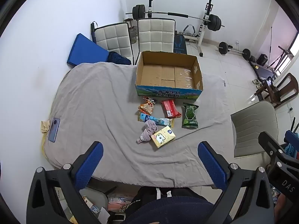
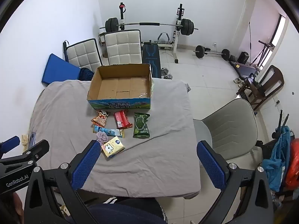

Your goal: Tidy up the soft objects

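Observation:
An empty cardboard box (image 1: 169, 73) (image 2: 121, 86) stands at the far side of a table under a grey cloth (image 1: 97, 108) (image 2: 158, 158). In front of it lie an orange snack bag (image 1: 147, 106) (image 2: 100, 119), a red packet (image 1: 170, 108) (image 2: 121, 119), a green wipes pack (image 1: 190, 115) (image 2: 141, 125), a long blue-white packet (image 1: 156, 119) (image 2: 109, 131), a pinkish cloth (image 1: 147, 131) (image 2: 101, 136) and a yellow tissue pack (image 1: 163, 136) (image 2: 112, 147). My left gripper (image 1: 150, 148) and right gripper (image 2: 148, 148) are both open and empty, held above the table's near edge.
A phone (image 1: 54, 129) lies at the table's left edge. Two white padded chairs (image 1: 156, 34) (image 2: 122, 48) stand behind the box; a grey chair (image 1: 254, 128) (image 2: 228, 127) stands to the right. Weight bench and barbells (image 2: 149, 25) sit at the back wall.

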Demonstrator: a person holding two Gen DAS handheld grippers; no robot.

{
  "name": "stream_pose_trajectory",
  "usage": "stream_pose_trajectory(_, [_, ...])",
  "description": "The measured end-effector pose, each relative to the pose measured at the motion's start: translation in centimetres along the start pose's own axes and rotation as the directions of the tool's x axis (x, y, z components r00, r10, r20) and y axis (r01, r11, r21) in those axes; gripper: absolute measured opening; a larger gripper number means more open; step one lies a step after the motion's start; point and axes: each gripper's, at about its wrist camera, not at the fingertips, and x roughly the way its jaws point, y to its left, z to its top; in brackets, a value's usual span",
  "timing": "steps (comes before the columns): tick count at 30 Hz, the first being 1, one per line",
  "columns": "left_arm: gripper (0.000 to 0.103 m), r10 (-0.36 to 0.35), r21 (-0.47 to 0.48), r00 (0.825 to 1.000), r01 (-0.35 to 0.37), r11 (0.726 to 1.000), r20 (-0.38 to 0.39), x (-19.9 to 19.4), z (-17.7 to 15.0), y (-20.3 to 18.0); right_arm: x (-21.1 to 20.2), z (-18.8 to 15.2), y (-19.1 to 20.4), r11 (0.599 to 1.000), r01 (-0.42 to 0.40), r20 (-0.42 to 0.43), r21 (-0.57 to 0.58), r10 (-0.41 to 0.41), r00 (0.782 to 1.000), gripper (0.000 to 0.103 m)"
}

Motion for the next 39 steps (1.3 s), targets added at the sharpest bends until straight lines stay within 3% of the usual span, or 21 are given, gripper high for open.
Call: stream_pose_trajectory(39, [0.103,-0.014,0.005,0.999,0.014,1.000,0.035,-1.7,0.4,0.0,-1.8,-0.8,0.1,0.999,0.033,0.030,0.016,-0.033,0.999,0.103])
